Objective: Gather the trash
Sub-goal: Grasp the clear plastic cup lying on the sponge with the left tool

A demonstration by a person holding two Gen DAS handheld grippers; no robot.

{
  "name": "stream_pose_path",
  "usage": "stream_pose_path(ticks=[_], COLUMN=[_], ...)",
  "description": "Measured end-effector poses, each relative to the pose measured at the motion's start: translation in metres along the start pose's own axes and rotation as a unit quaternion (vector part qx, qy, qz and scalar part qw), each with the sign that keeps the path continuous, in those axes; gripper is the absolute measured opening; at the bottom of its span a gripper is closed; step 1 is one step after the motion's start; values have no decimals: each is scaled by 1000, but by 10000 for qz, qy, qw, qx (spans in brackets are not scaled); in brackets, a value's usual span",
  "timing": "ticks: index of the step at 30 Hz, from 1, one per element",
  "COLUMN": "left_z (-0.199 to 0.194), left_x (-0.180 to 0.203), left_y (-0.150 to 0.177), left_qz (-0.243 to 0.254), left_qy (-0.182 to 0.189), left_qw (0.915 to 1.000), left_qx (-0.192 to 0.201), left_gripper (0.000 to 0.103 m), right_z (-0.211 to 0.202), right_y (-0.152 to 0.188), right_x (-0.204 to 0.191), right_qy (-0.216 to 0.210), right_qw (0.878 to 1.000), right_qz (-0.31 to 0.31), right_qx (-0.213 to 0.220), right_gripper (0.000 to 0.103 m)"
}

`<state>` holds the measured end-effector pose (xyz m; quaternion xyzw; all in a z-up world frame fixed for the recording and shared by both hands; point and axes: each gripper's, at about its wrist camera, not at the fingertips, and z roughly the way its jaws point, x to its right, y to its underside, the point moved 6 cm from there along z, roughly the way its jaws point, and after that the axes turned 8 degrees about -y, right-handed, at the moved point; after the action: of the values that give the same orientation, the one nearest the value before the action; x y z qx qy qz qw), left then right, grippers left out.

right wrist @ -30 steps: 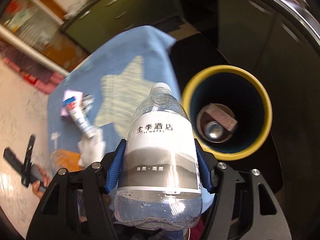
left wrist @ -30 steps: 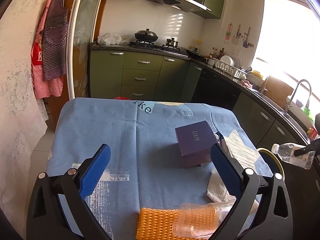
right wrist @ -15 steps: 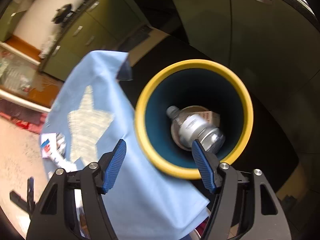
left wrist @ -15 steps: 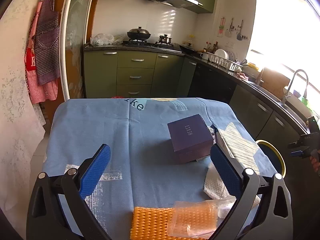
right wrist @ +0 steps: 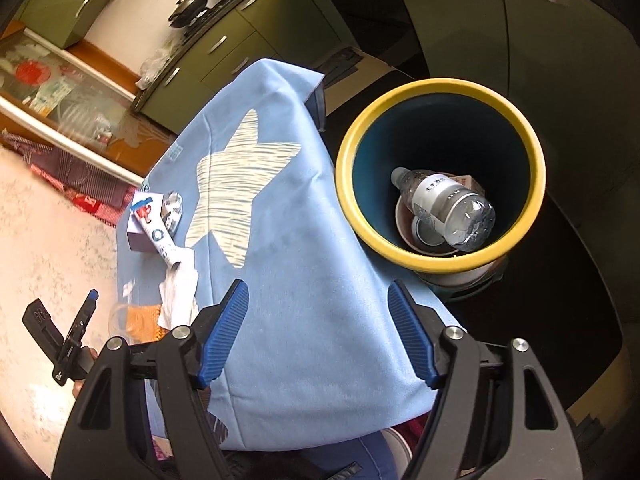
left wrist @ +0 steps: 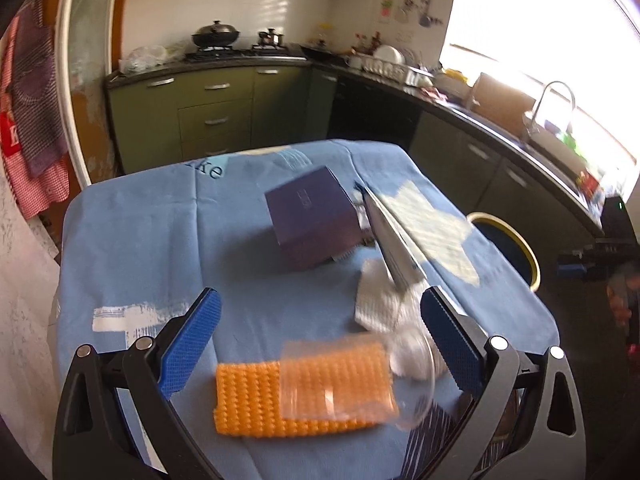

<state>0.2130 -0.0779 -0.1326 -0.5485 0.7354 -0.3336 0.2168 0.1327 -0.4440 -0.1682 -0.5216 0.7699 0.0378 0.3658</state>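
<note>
With the bottle lying on its side inside the bin, on top of a bowl and a small carton there, the right gripper hangs over the near corner of the cloth, beside the bin. Its jaws are opening with nothing between them.

Left gripper: jaws wide apart, empty, aimed down at the cloth's near end, on the far side from the bin.

Trash left on the cloth, placed relative to the bin:
- clear cup, on its side over an orange mat, well apart from the bin and between the left jaws' line.
- white tissue, between cup and bin.
- tube, leaning by a purple box, nearer the bin.

Handling judgement, cup as likely next item: thin plastic, very light, smooth, easily crushed or squirted out of the pads. Best taken across the ribbed body near the middle, with gentle closure. The tissue is soft and will bunch; pinch its raised fold. The tube looks semi-stiff; grip mid-length. The box is rigid and wide, needing nearly full jaw opening.
</note>
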Motion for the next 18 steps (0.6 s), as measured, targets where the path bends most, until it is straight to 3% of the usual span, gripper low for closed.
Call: stream_pose_path(ticks=[8,11,18], left_z=[0,6,24], left_x=[21,25,22], left_y=[17,19,28], left_qz=[516,602,546], left_qy=[244,396,321], left_qw=[9983,9972,9964], left_qx=[-107,-202,-556], left_gripper=[98,98,98], right_z=[17,20,25], right_y=[9,12,18], right_x=[-13,-13,-12], right_qy=[-249,-289,-365], right_qw=[9994,9993,9990], right_qz=[-196,-185,-129], right_qx=[-144,-160,-228], right_gripper=[68,68,69])
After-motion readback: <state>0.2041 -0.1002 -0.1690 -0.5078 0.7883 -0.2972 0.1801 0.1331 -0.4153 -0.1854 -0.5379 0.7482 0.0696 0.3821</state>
